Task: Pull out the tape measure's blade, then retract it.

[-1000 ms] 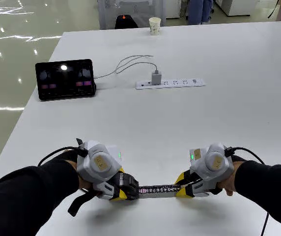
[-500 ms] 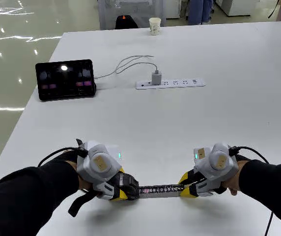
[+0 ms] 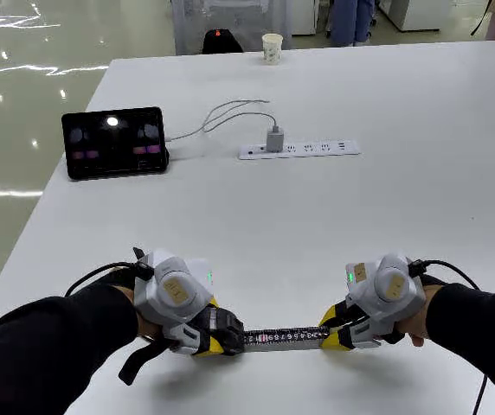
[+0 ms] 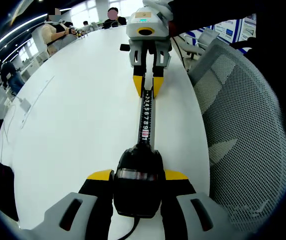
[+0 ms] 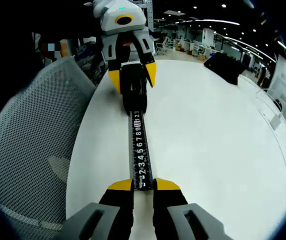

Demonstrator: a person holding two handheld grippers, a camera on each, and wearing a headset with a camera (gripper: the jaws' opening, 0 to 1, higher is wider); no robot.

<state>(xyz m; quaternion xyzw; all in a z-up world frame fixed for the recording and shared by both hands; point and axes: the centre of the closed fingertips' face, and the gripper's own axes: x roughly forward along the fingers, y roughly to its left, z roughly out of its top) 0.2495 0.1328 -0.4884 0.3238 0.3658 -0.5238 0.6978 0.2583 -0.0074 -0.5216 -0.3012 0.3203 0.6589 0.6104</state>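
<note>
The black tape measure case (image 3: pixel 227 331) (image 4: pixel 138 181) (image 5: pixel 133 92) sits just above the table's near edge, with my left gripper (image 3: pixel 206 337) (image 4: pixel 138 176) shut on it. A short length of its numbered blade (image 3: pixel 284 333) (image 4: pixel 145 118) (image 5: pixel 139 149) runs level across to the right. My right gripper (image 3: pixel 332 337) (image 5: pixel 143 185) is shut on the blade's tip. Each gripper faces the other, yellow-tipped jaws inward: the right gripper (image 4: pixel 148 83) appears in the left gripper view and the left gripper (image 5: pixel 131 75) in the right gripper view.
On the white table (image 3: pixel 386 199) lie a dark tablet (image 3: pixel 114 141) at the left, a power strip (image 3: pixel 299 148) with a charger and cables in the middle, and a paper cup (image 3: pixel 272 46) at the far edge. A grey mesh chair (image 4: pixel 238 135) (image 5: pixel 28 145) stands by the near edge.
My right gripper has moved a little to the right with the blade's tip, so slightly more blade shows. The left gripper and the case have stayed put.
</note>
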